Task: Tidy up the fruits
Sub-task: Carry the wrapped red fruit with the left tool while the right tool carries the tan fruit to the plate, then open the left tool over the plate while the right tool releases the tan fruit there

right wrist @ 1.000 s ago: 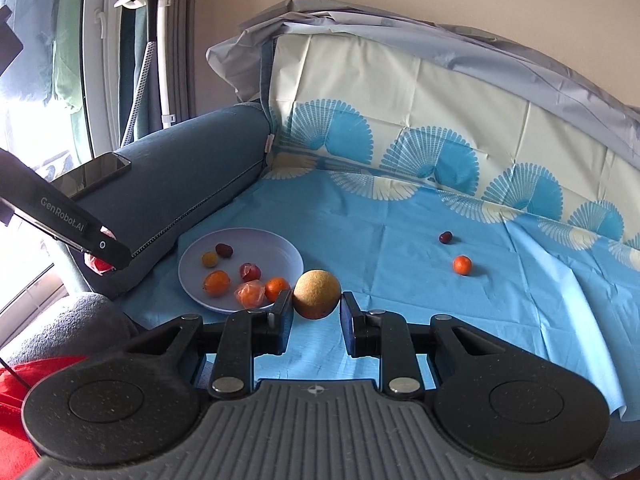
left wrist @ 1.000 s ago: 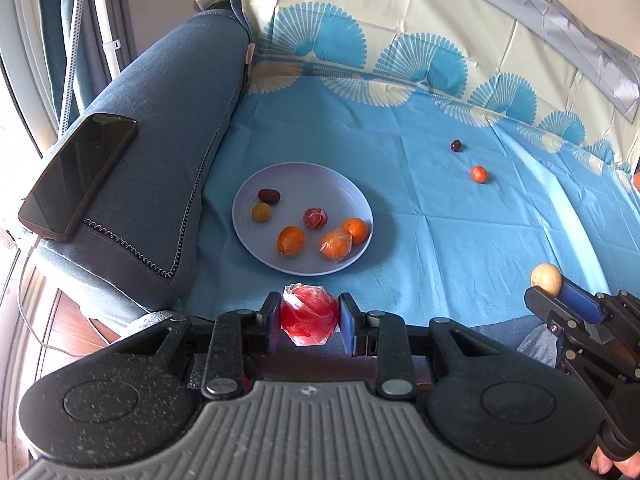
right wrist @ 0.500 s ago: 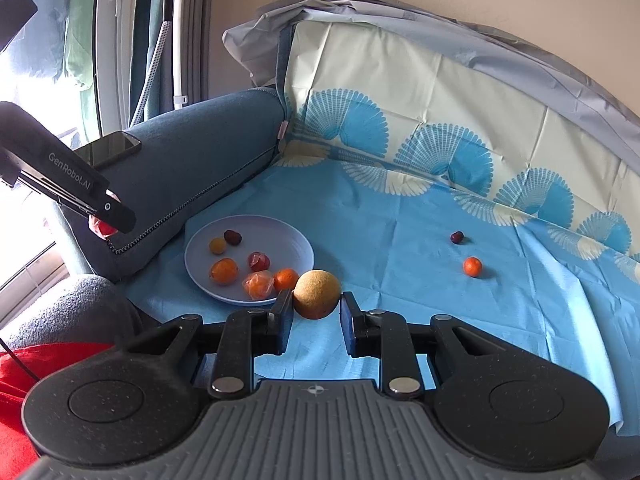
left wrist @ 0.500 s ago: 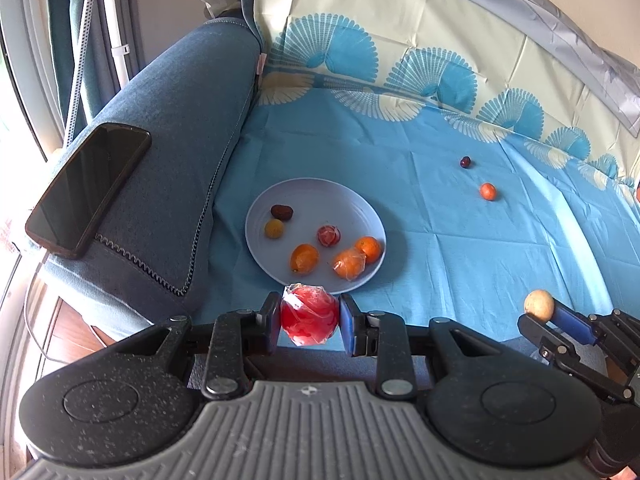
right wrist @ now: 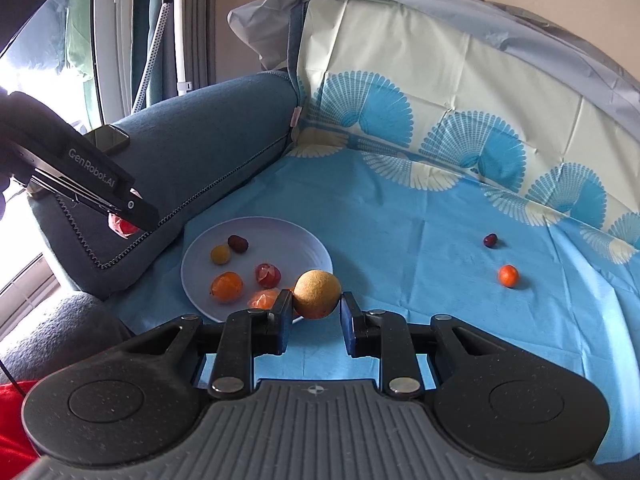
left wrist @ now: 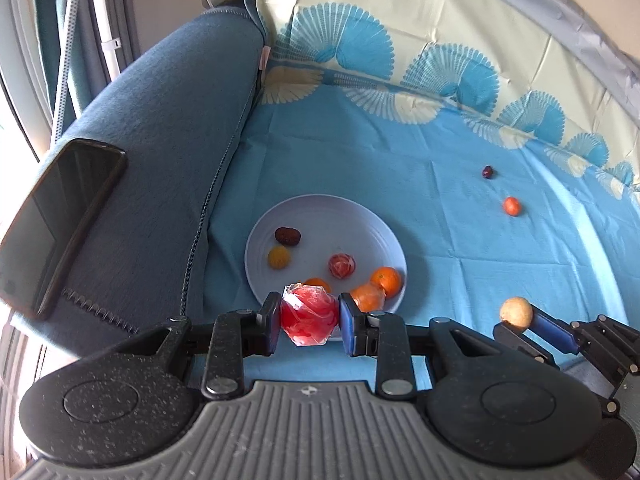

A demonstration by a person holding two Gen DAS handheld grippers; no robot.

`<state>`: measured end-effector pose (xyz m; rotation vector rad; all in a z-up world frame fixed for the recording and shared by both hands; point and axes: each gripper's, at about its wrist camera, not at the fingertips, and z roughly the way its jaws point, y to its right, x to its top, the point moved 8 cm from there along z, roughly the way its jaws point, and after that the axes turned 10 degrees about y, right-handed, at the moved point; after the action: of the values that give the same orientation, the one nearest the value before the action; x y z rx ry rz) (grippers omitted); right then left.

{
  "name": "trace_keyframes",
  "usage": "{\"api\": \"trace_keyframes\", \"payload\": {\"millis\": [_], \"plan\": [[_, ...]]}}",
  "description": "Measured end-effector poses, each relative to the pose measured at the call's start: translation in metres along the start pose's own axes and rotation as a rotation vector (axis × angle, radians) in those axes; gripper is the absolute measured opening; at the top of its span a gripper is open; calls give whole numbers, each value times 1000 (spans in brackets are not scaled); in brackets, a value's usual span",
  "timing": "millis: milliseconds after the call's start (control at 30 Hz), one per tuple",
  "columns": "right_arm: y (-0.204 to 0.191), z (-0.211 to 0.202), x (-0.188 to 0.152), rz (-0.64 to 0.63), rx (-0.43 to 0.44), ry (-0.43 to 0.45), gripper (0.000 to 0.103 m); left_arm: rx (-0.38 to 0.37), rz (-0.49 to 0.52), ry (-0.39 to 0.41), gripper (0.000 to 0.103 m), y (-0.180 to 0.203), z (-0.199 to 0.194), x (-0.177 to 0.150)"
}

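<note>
My left gripper [left wrist: 309, 319] is shut on a red fruit in clear wrap [left wrist: 309, 315], held just over the near rim of the pale plate [left wrist: 332, 216]. The plate holds several fruits: a dark date [left wrist: 287, 235], a yellow one [left wrist: 279, 257], a wrapped red one [left wrist: 342, 265] and oranges [left wrist: 385, 280]. My right gripper [right wrist: 315, 307] is shut on a tan round fruit [right wrist: 317, 294], near the plate's [right wrist: 288, 236] right rim. In the left wrist view the tan fruit [left wrist: 516, 311] shows at the right. A dark fruit [right wrist: 490, 240] and a small orange [right wrist: 508, 275] lie loose on the blue cloth.
A blue sofa armrest [left wrist: 160, 128] stands left of the plate, with a black phone [left wrist: 56, 220] lying on it. The patterned cloth runs up the sofa back [right wrist: 440, 92]. A window and curtain are at the far left. Red fabric [right wrist: 12, 420] shows at the bottom left.
Both grippers moved forward toward the plate, each still holding its fruit. The plate and loose fruits now appear nearer and lower in both views.
</note>
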<state>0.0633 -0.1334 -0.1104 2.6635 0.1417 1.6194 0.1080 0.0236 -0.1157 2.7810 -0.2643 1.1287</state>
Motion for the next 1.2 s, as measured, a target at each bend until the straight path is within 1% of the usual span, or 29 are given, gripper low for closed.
{"api": "trace_keyframes", "payload": {"millis": [233,400,567,700,767,800,833,867,900,933,967,1033,1133,1200], "plan": [[-3,62,-1,25,28,-51,27,-48,2,-18,33,3,55,13],[-4,107,-5,29,44,-89,27,-50,35,-42,33,5,93,15],[-3,144,-14,35,59,-139,27,-41,49,-96,33,4,129,7],[-5,167,-23,30,67,-178,27,-29,59,-118,34,1,149,3],[-6,173,-25,28,74,-195,28,-26,65,-112,51,0,152,4],[-6,176,-25,26,75,-195,31,-24,63,-107,76,-1,152,6],[-6,178,-24,21,78,-197,47,-17,53,-93,98,-3,149,8],[-6,176,-22,18,76,-194,65,-7,40,-72,103,-5,146,11],[-5,172,-21,18,70,-185,73,-7,29,-43,103,-7,138,14],[-5,168,-19,19,60,-175,82,-19,33,-32,103,-7,131,15],[-4,161,-18,17,53,-165,84,-28,43,-31,103,-6,125,16],[-5,146,-19,10,54,-164,88,-15,53,-27,103,-7,109,12],[-10,117,-24,19,55,-184,93,14,66,-36,103,-8,85,-1],[-11,97,-28,26,61,-202,94,34,55,-50,103,-9,68,-10]]}}
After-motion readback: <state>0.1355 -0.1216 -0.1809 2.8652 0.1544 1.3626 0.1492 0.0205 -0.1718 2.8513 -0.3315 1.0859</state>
